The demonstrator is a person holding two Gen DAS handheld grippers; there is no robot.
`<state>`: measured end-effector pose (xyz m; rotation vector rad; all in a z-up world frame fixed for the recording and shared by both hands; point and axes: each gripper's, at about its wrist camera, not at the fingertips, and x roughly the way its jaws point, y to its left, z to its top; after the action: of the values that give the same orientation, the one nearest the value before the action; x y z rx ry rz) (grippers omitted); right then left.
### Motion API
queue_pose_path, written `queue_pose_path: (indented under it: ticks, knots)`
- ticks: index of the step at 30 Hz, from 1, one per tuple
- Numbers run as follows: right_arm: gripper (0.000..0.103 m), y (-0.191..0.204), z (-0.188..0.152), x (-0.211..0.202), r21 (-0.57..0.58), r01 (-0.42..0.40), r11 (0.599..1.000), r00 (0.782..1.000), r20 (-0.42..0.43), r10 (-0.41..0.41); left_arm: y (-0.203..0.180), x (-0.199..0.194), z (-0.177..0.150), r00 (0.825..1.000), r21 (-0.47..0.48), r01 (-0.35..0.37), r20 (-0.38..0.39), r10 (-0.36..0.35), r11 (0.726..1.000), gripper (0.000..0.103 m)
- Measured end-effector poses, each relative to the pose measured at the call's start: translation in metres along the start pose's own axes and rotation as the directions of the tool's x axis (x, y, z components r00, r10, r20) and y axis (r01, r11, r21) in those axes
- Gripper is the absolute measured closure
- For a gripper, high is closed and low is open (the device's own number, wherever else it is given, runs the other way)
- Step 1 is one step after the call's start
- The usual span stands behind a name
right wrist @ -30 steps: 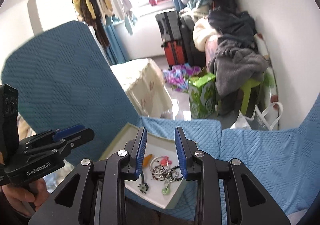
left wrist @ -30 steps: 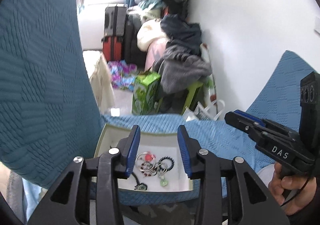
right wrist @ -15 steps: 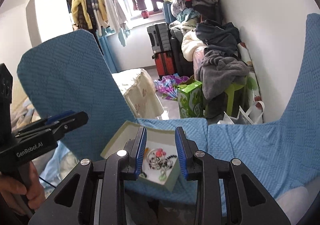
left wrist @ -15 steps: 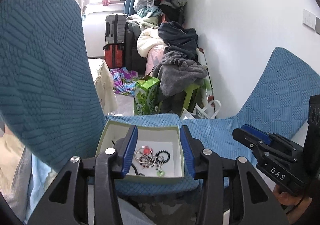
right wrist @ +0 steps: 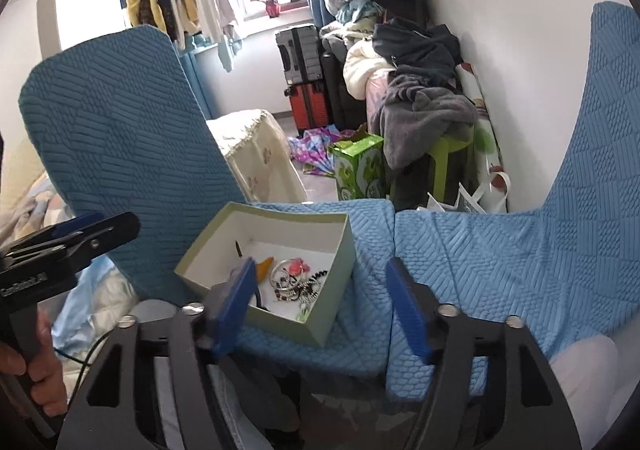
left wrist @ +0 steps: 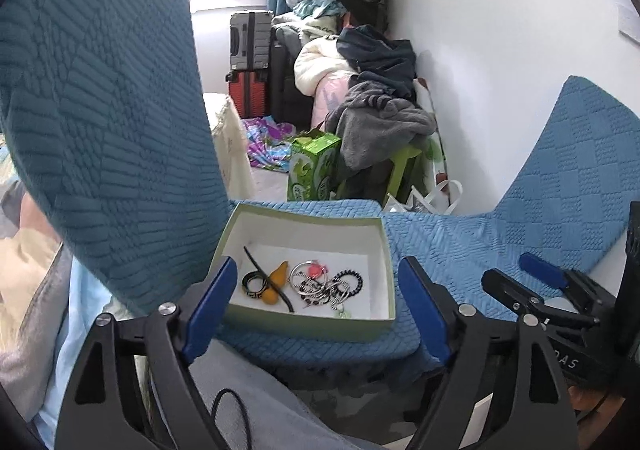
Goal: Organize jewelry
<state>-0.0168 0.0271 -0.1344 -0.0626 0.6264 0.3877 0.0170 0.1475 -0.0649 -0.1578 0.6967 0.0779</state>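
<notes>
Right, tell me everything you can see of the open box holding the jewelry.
The box is a shallow, lidless, square tray that looks like cardboard, pale green outside and white inside. It sits level on the blue quilted cover, near its front edge. Inside lie a tangle of rings and beaded bracelets, a yellow piece and a black band. Neither gripper touches it.

Both wrist cameras look forward and down from close range, sharing the open box [left wrist: 308, 324] [right wrist: 318, 330] at lower centre.
</notes>
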Motion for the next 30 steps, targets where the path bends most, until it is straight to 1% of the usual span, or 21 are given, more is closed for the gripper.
queue_pose_path:
  ticks: [1, 3, 5, 6, 8, 9, 11, 17, 21, 23, 26, 30]
  knots:
    - [0.025, 0.001, -0.002, 0.001, -0.007, 0.005, 1.0, 1.0, -0.002, -0.005, 0.001, 0.002, -0.002, 1.0, -0.001, -0.007, -0.012, 0.007, 1.0, 0.019]
    - [0.018, 0.001, -0.004, 0.006, -0.019, 0.01, 1.0, 1.0, -0.009, -0.01, 0.001, 0.005, -0.006, 1.0, -0.003, -0.021, -0.024, 0.021, 1.0, 0.018]
    - [0.009, 0.0, -0.007, 0.011, 0.006, 0.008, 1.0, 1.0, -0.027, -0.008, 0.0, 0.008, -0.009, 0.999, -0.004, -0.028, -0.037, 0.028, 1.0, 0.016]
    - [0.005, -0.001, -0.007, 0.012, 0.023, 0.003, 1.0, 0.999, -0.032, -0.003, 0.0, 0.008, -0.01, 0.999, -0.004, -0.034, -0.038, 0.034, 0.999, 0.013]
    - [0.001, 0.001, -0.007, 0.014, 0.016, 0.013, 1.0, 0.999, -0.033, -0.013, 0.001, 0.008, -0.011, 0.999, -0.01, -0.038, -0.035, 0.038, 0.999, 0.005]
    - [0.001, 0.002, -0.007, 0.015, 0.001, 0.027, 1.0, 0.999, -0.031, -0.027, 0.002, 0.007, -0.011, 0.999, -0.013, -0.041, -0.032, 0.04, 0.999, 0.0]
    - [0.001, 0.002, -0.008, 0.014, -0.009, 0.038, 0.999, 0.999, -0.032, -0.038, 0.002, 0.007, -0.012, 0.999, -0.014, -0.043, -0.028, 0.043, 0.999, 0.0]
    - [0.0, 0.0, -0.01, 0.02, -0.002, 0.037, 0.999, 0.997, -0.061, -0.037, 0.007, 0.008, -0.012, 0.999, -0.023, -0.046, -0.031, 0.045, 0.999, 0.0]
    - [0.0, 0.0, -0.011, 0.02, -0.01, 0.063, 0.998, 0.996, -0.063, -0.064, 0.01, 0.01, -0.012, 0.998, -0.035, -0.043, -0.038, 0.042, 0.998, 0.0]
    - [0.0, -0.001, -0.011, 0.021, -0.01, 0.073, 0.997, 0.995, -0.066, -0.073, 0.009, 0.011, -0.011, 0.998, -0.039, -0.054, -0.038, 0.053, 0.998, 0.0]
    - [0.0, -0.004, -0.011, 0.02, 0.0, 0.08, 0.997, 0.995, -0.066, -0.08, 0.01, 0.011, -0.01, 0.998, -0.05, -0.045, -0.038, 0.043, 0.998, 0.0]
    - [0.0, -0.006, -0.009, 0.019, -0.003, 0.084, 0.996, 0.995, -0.06, -0.084, 0.008, 0.012, -0.01, 0.998, -0.037, -0.055, -0.044, 0.053, 0.998, 0.0]
